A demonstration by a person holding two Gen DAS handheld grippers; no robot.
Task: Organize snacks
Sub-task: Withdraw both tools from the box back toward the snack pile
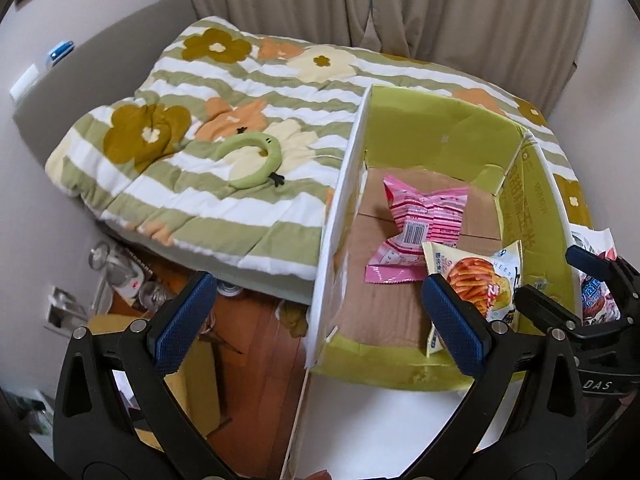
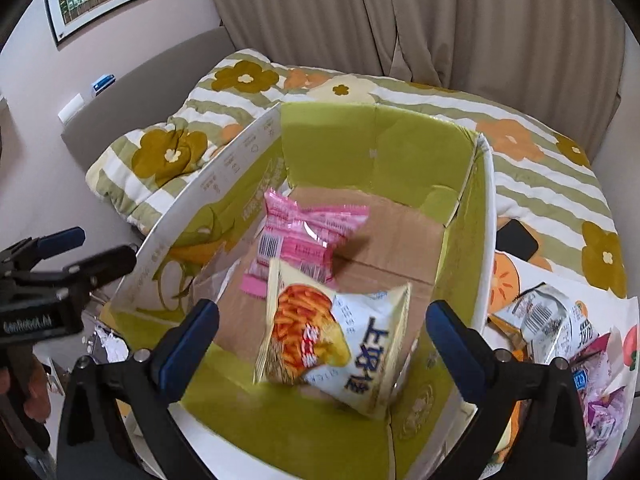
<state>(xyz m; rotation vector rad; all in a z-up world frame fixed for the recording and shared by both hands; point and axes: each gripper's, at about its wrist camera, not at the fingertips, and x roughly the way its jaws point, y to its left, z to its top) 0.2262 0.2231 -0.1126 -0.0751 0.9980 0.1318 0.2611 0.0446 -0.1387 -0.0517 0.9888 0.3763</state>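
An open cardboard box (image 2: 380,148) with a green inside stands on the bed; it also shows in the left wrist view (image 1: 440,120). In it lie a pink snack bag (image 2: 308,236) and a pale yellow chips bag (image 2: 332,336), which leans on the near wall. Both show in the left wrist view, the pink bag (image 1: 420,216) and the chips bag (image 1: 476,284). My right gripper (image 2: 322,340) is open over the box, jaws either side of the chips bag, not touching it. My left gripper (image 1: 320,312) is open and empty, straddling the box's left wall.
More snack bags (image 2: 560,320) lie right of the box on a printed cloth, near a black phone (image 2: 518,240). A flowered striped quilt (image 1: 224,120) with a green plush ring (image 1: 256,160) covers the bed. Bottles (image 1: 124,276) stand on the wooden floor at the left.
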